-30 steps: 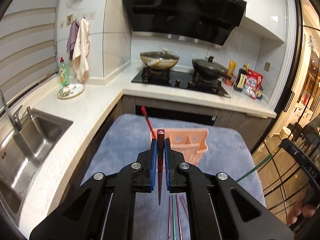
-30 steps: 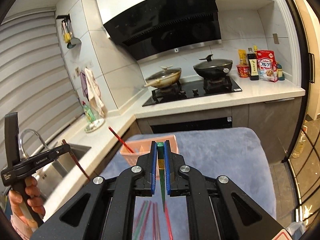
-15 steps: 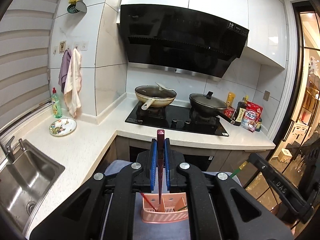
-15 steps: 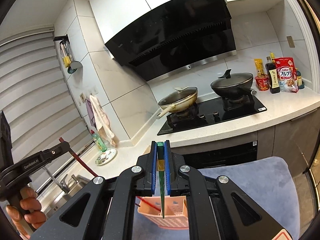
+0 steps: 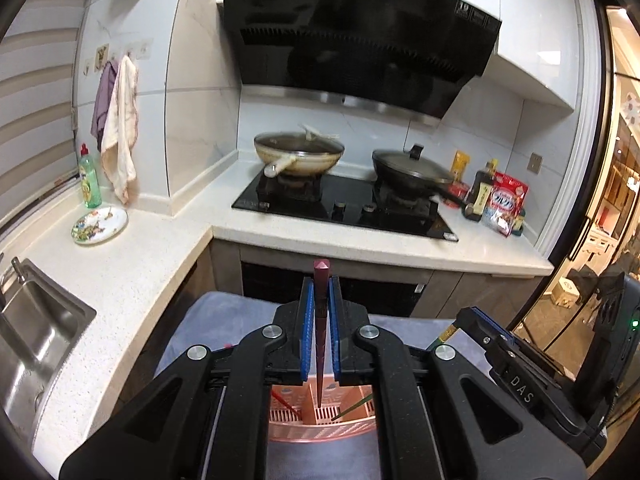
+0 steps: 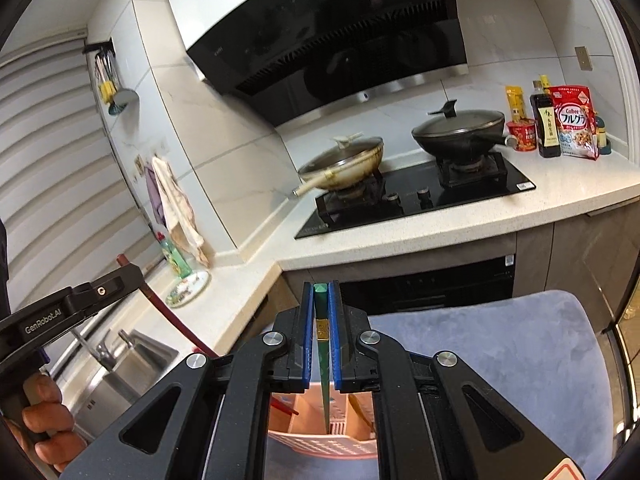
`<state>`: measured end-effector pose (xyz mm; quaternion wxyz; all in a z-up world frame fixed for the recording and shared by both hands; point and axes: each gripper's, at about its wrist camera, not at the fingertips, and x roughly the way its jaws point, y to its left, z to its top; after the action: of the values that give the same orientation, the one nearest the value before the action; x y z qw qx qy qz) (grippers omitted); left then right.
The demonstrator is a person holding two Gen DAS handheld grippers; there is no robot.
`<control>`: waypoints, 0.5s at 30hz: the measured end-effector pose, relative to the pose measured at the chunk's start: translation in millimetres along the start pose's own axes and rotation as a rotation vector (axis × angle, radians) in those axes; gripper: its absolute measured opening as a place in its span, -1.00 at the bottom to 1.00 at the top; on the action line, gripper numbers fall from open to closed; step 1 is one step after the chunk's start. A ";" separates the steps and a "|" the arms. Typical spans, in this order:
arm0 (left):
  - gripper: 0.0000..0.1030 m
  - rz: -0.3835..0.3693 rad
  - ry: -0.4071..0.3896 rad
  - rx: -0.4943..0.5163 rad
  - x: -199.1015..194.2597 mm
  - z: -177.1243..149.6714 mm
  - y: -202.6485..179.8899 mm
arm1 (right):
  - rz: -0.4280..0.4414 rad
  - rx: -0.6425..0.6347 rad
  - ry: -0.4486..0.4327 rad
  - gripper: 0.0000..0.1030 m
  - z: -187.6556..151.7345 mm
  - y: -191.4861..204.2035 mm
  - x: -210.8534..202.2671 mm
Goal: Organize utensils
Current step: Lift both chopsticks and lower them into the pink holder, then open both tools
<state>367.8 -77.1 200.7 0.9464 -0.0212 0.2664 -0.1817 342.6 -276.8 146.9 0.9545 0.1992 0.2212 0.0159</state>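
Note:
My left gripper (image 5: 320,285) is shut on a dark red chopstick (image 5: 320,344) held upright. The chopstick's tip hangs over the middle of the pink slotted basket (image 5: 320,434). My right gripper (image 6: 321,287) is shut on a green chopstick (image 6: 323,364), whose tip points down into the same basket (image 6: 320,446). A red chopstick (image 6: 285,407) leans inside the basket at its left. In the left wrist view the right gripper (image 5: 480,326) shows at the right. In the right wrist view the left gripper (image 6: 120,276) shows at the left.
The basket stands on a table under a grey-blue cloth (image 6: 500,360). A steel sink (image 5: 36,344) and white counter lie to the left. A hob with two lidded pans (image 5: 300,152) is beyond. A person's hand (image 6: 40,420) grips the left tool's handle.
Both grippers carried their chopsticks forward from above the loose chopsticks on the cloth to the pink basket. The two tips now hang over its compartments.

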 end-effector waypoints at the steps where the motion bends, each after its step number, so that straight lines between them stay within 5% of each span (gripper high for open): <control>1: -0.86 0.004 0.022 0.001 8.2 -6.2 0.7 | -0.005 0.001 0.014 -0.86 -5.3 -1.9 4.4; 6: -0.86 0.008 0.072 -0.020 25.7 -28.1 9.0 | -0.024 -0.012 0.047 -0.84 -20.5 -4.5 12.5; 9: -0.82 0.028 0.069 -0.013 19.5 -33.0 10.5 | -0.051 -0.029 0.024 -0.48 -22.3 -2.6 0.6; 11: -0.63 0.035 0.063 -0.007 9.0 -34.1 10.1 | -0.050 -0.031 0.002 -0.26 -20.2 -0.9 -12.6; 13: -0.18 0.060 0.053 0.005 -3.2 -35.6 8.3 | -0.040 -0.033 -0.014 -0.21 -18.1 0.2 -29.4; 15: 0.04 0.093 0.041 0.027 -16.2 -39.7 5.7 | -0.035 -0.044 -0.023 -0.17 -17.7 1.0 -46.8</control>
<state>336.5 -63.8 174.0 0.9483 0.0076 0.2838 -0.1415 292.8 -274.8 152.2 0.9613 0.1745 0.2134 0.0017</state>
